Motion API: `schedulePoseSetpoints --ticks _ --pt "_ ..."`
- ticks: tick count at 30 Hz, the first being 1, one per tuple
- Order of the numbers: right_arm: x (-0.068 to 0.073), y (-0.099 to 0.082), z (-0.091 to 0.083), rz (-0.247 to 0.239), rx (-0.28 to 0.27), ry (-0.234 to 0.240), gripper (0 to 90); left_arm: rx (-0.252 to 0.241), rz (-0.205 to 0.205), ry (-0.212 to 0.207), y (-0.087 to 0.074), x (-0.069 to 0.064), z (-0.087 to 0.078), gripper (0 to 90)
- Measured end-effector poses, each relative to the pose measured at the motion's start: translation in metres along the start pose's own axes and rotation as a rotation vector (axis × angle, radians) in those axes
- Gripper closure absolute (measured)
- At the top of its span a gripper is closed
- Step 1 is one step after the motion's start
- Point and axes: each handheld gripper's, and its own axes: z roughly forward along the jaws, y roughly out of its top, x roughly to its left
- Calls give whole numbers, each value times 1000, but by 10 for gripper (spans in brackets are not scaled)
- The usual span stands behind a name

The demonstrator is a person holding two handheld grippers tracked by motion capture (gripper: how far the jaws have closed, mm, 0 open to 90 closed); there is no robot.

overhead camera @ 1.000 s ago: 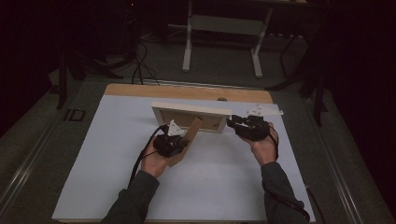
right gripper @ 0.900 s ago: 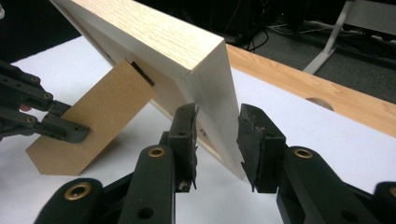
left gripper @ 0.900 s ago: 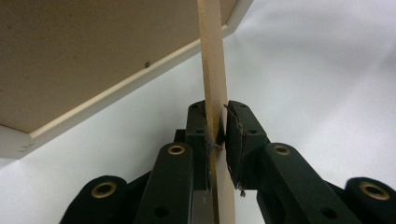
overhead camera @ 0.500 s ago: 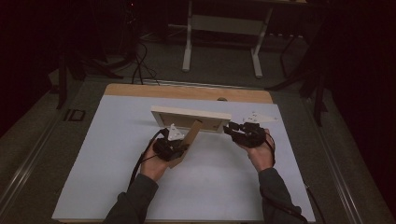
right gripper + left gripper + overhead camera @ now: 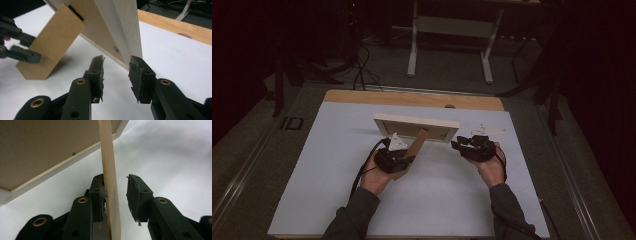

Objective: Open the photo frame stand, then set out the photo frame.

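Note:
A pale wooden picture frame (image 5: 416, 122) stands on the white mat (image 5: 327, 165), its back toward me, propped on a brown easel stand (image 5: 418, 144). My left gripper (image 5: 407, 161) straddles that stand's lower end. In the left gripper view the stand (image 5: 110, 182) runs edge-on between the jaws; it touches one pad and the other stands clear, and the jaws have just been opening. My right gripper (image 5: 459, 145) sits low by the frame's right end. Its jaws (image 5: 116, 67) have been widening and hold nothing, with the frame's corner (image 5: 125, 32) just beyond them.
Small white pieces (image 5: 484, 131) lie on the mat to the right of the frame. The wooden tabletop edge (image 5: 412, 98) runs along the far side. A metal table base (image 5: 449, 30) stands on the dark floor beyond.
The right gripper has come down and toward me beside the frame's right end. The left gripper has stayed on the stand, and its jaws have spread apart.

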Motion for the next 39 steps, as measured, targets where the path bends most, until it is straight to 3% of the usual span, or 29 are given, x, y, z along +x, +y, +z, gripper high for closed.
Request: schedulePoseSetpoints --ticks 6,13,17,22,30,34,39 --pt "-2 -2 -2 5 -1 -4 628 -18 -17 -13 0 3 -4 671" --pt "-5 -5 -5 6 -5 -10 629 -54 -80 -49 -1 10 -10 663" --pt "-7 -7 -5 6 -4 -13 628 -61 -94 -60 -1 12 -13 659" --pt "-10 -13 -7 5 -1 -32 619 -72 -72 -38 1 8 -22 639" --pt "-16 -14 -11 15 -22 -81 643 -103 -133 -33 1 17 -34 652" --pt "-18 -13 -11 25 -27 -99 689 -97 -164 -6 2 22 -38 634" --pt "-22 -12 -5 32 -24 -122 779 -107 -166 15 2 26 -43 628"
